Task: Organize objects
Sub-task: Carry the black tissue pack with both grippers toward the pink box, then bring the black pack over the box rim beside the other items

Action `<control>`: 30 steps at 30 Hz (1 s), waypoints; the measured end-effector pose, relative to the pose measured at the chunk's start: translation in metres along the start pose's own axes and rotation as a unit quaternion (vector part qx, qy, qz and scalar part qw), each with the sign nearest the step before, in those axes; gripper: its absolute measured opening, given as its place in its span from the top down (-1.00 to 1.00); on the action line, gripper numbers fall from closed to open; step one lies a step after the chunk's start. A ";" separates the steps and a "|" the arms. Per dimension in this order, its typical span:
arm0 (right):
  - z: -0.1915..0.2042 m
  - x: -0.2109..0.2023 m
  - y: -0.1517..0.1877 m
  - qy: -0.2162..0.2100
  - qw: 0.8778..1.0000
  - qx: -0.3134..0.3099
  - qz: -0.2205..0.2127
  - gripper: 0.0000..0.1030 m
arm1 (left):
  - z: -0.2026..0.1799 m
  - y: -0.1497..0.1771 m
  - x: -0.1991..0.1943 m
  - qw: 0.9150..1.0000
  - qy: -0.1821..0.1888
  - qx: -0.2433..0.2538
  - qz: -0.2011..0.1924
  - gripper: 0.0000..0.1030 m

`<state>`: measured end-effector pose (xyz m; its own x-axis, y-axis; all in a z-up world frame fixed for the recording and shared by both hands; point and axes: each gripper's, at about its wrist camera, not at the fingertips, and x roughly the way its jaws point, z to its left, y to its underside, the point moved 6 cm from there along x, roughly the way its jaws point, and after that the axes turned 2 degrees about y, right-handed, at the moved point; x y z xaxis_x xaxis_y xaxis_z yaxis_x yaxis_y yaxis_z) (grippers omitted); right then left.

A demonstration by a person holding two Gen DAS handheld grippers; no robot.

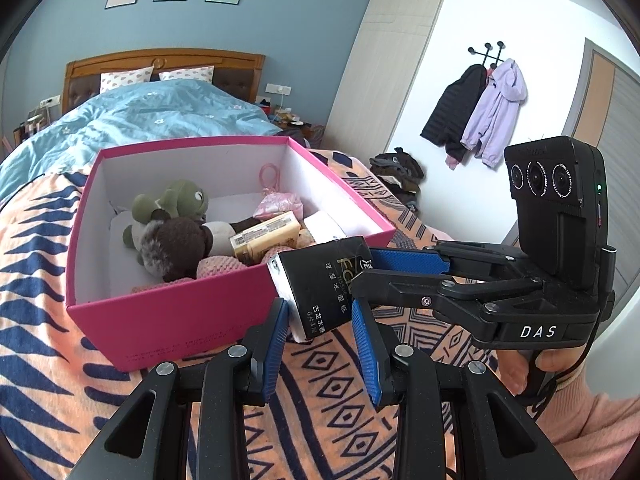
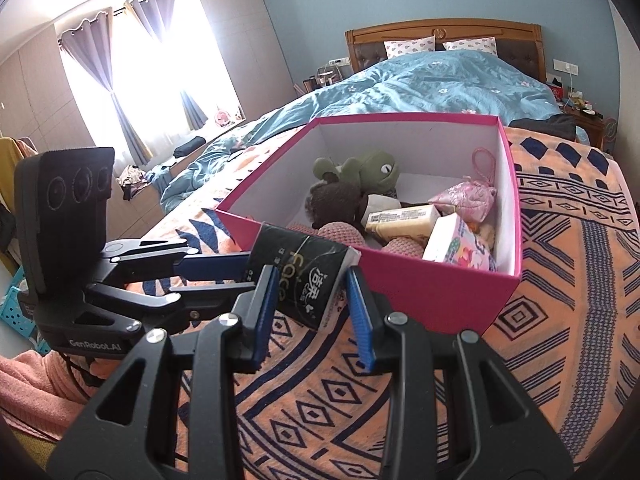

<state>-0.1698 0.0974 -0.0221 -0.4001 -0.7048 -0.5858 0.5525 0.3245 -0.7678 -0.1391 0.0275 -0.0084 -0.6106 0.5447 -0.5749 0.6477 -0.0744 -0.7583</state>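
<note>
A black tissue pack [image 1: 320,280] [image 2: 304,276] hangs just above the patterned bedspread, in front of the near wall of the pink box [image 1: 168,320] [image 2: 420,292]. Both grippers hold it. My left gripper [image 1: 320,320] [image 2: 250,276] is shut on one end. My right gripper [image 2: 310,292] [image 1: 364,270] is shut on the other end, at a right angle to the left. The open box holds a green frog plush [image 1: 180,200] [image 2: 368,172], a brown plush [image 1: 180,244], a yellow packet [image 1: 268,236] [image 2: 404,220], a pink pouch [image 2: 464,200] and a white tissue pack [image 2: 456,244].
The box stands on an orange and navy bedspread [image 2: 560,280] over a bed with a blue duvet [image 1: 140,116]. Jackets [image 1: 480,112] hang on the right wall. A hand in a pink sleeve [image 1: 520,372] grips the right handle. Curtained windows [image 2: 120,80] lie to the left.
</note>
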 end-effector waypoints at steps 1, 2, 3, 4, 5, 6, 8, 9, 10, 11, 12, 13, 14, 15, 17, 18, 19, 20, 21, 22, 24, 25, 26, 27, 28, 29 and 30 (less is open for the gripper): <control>-0.001 0.000 -0.001 0.001 1.000 0.000 -0.001 0.26 | 0.000 -0.001 0.000 1.000 0.000 0.000 0.000 0.37; -0.001 -0.001 -0.002 0.001 1.000 -0.001 -0.002 0.26 | 0.000 -0.001 0.001 1.000 0.001 0.001 -0.001 0.37; -0.002 -0.001 -0.003 0.002 1.000 -0.001 -0.003 0.26 | 0.000 -0.002 0.001 1.000 0.002 0.001 -0.001 0.37; -0.002 -0.002 -0.004 0.002 1.000 -0.001 -0.004 0.26 | -0.001 -0.002 0.001 1.000 0.001 0.002 -0.001 0.37; -0.002 -0.002 -0.004 0.000 1.000 -0.001 -0.005 0.26 | 0.000 -0.003 0.002 1.000 -0.001 0.002 -0.001 0.37; -0.002 -0.003 -0.005 0.000 1.000 -0.002 -0.007 0.26 | 0.000 -0.003 0.003 1.000 -0.002 0.002 0.000 0.37; -0.001 -0.005 -0.007 0.001 1.000 -0.005 -0.010 0.25 | 0.001 -0.004 0.004 1.000 0.001 -0.001 -0.001 0.37; -0.001 -0.004 -0.008 0.003 1.000 -0.006 -0.010 0.25 | 0.000 -0.004 0.004 1.000 0.002 0.000 -0.003 0.37; -0.002 -0.004 -0.009 0.003 1.000 -0.005 -0.011 0.25 | 0.000 -0.005 0.003 1.000 0.001 0.002 -0.004 0.37; -0.003 -0.004 -0.009 0.003 1.000 -0.005 -0.011 0.25 | 0.000 -0.006 0.003 1.000 0.001 0.003 -0.004 0.37; -0.003 -0.004 -0.010 0.003 1.000 -0.005 -0.011 0.25 | -0.001 -0.006 0.003 1.000 0.001 0.004 -0.004 0.37; -0.004 -0.004 -0.010 0.004 1.000 -0.005 -0.011 0.25 | -0.001 -0.007 0.003 1.000 0.001 0.005 -0.004 0.37; -0.003 -0.004 -0.011 0.004 1.000 -0.006 -0.011 0.25 | -0.001 -0.008 0.004 1.000 0.000 0.005 -0.005 0.37; -0.004 -0.004 -0.012 0.004 1.000 -0.006 -0.012 0.25 | -0.001 -0.009 0.004 1.000 -0.001 0.006 -0.005 0.37; -0.005 -0.004 -0.013 0.005 1.000 -0.007 -0.013 0.25 | 0.000 -0.010 0.006 1.000 -0.001 0.005 -0.004 0.37; -0.005 -0.004 -0.014 0.005 1.000 -0.007 -0.014 0.25 | 0.000 -0.011 0.006 1.000 -0.002 0.005 -0.004 0.37; -0.006 -0.004 -0.014 0.006 1.000 -0.006 -0.014 0.25 | 0.000 -0.012 0.007 1.000 -0.002 0.005 -0.004 0.37; -0.006 -0.004 -0.015 0.006 1.000 -0.006 -0.014 0.25 | 0.000 -0.012 0.008 1.000 -0.002 0.006 -0.004 0.37; -0.007 -0.004 -0.015 0.007 1.000 -0.006 -0.015 0.25 | 0.000 -0.012 0.008 1.000 -0.002 0.006 -0.004 0.37; -0.008 -0.004 -0.016 0.008 1.000 -0.005 -0.015 0.25 | 0.000 -0.013 0.008 1.000 -0.003 0.007 -0.004 0.37; -0.009 -0.004 -0.017 0.008 1.000 -0.005 -0.016 0.25 | 0.000 -0.014 0.009 1.000 -0.002 0.007 -0.004 0.37; -0.009 -0.005 -0.017 0.009 1.000 -0.004 -0.016 0.25 | 0.000 -0.014 0.009 1.000 -0.003 0.007 -0.004 0.37; -0.010 -0.005 -0.017 0.009 1.000 -0.004 -0.016 0.25 | 0.000 -0.014 0.009 1.000 -0.003 0.007 -0.004 0.37; -0.010 -0.005 -0.017 0.009 1.000 -0.004 -0.016 0.25 | 0.000 -0.014 0.009 1.000 -0.003 0.007 -0.004 0.37; -0.010 -0.005 -0.018 0.010 1.000 -0.004 -0.016 0.25 | 0.000 -0.014 0.009 1.000 -0.004 0.007 -0.004 0.37; -0.010 -0.005 -0.018 0.010 1.000 -0.004 -0.017 0.25 | 0.000 -0.014 0.009 1.000 -0.003 0.007 -0.004 0.37; -0.011 -0.005 -0.018 0.010 1.000 -0.004 -0.017 0.25 | 0.000 -0.014 0.009 1.000 -0.003 0.006 -0.004 0.37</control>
<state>-0.1857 0.1017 -0.0082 -0.4331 -0.7025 -0.5647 0.5321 0.3064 -0.7893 -0.1530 0.0335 -0.0028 -0.6181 0.5407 -0.5706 0.6371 -0.0807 -0.7666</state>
